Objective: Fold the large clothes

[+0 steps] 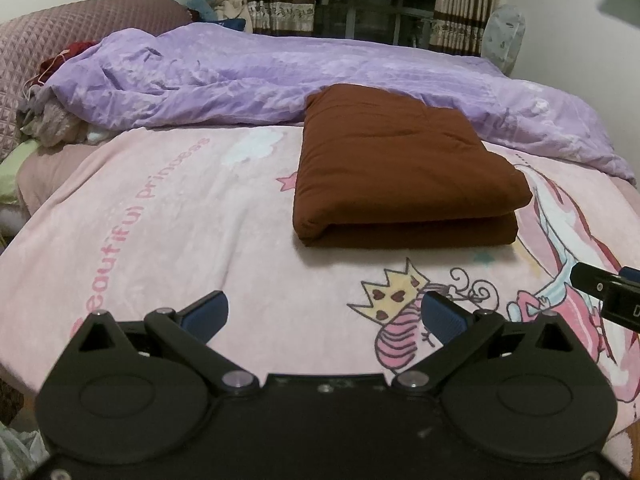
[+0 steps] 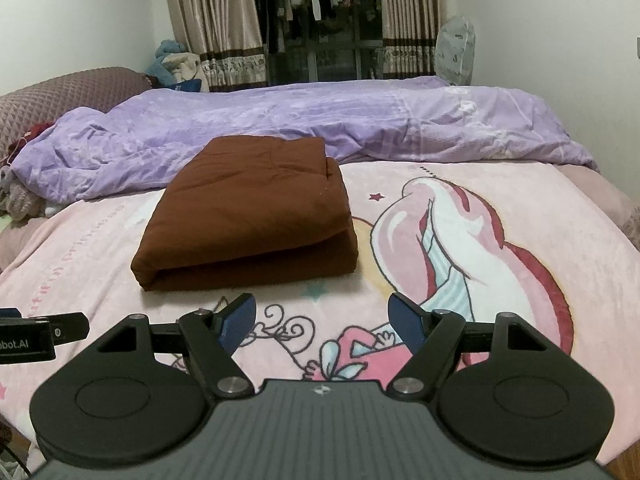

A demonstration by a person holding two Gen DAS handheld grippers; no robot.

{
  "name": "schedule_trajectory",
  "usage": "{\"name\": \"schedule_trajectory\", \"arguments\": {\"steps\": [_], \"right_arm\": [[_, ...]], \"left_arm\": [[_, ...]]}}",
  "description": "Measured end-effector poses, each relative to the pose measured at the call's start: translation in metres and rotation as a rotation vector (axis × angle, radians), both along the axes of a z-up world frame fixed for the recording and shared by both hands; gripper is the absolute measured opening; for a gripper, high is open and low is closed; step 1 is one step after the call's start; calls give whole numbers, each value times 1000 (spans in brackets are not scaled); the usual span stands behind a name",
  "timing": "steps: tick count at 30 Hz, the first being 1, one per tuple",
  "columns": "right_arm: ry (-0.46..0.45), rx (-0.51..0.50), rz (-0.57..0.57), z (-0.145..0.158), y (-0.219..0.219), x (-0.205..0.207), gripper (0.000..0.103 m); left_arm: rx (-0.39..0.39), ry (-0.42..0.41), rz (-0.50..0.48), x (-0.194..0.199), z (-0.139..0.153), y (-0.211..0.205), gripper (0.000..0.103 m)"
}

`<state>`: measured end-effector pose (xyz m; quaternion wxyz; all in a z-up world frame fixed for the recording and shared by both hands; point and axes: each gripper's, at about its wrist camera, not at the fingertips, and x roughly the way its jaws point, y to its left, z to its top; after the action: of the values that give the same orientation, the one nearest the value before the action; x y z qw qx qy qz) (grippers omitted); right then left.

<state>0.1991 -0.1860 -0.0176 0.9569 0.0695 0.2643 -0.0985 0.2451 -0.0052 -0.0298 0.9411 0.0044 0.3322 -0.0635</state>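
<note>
The brown garment [image 1: 404, 168] lies folded into a thick rectangular stack on the pink blanket [image 1: 160, 248]. From the left gripper [image 1: 324, 316] it sits at 1 o'clock, well apart; from the right gripper [image 2: 322, 320] at 11 o'clock, near but apart. Both grippers are released, jaws spread wide, nothing between the ribbed blue pads [image 2: 240, 322]. The garment is matte and softly creased, with rounded fold edges. The blanket is plush, printed with cartoon figures. A crumpled, glossy purple duvet [image 2: 320, 120] lies behind at 12 o'clock
</note>
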Motion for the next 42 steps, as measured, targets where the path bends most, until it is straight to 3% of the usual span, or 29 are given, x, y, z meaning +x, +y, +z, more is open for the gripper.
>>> {"name": "schedule_trajectory", "arguments": {"steps": [42], "right_arm": [[5,3,2,-2,1,0,88]], "left_arm": [[5,17,-12,2,0,-3,103]]}}
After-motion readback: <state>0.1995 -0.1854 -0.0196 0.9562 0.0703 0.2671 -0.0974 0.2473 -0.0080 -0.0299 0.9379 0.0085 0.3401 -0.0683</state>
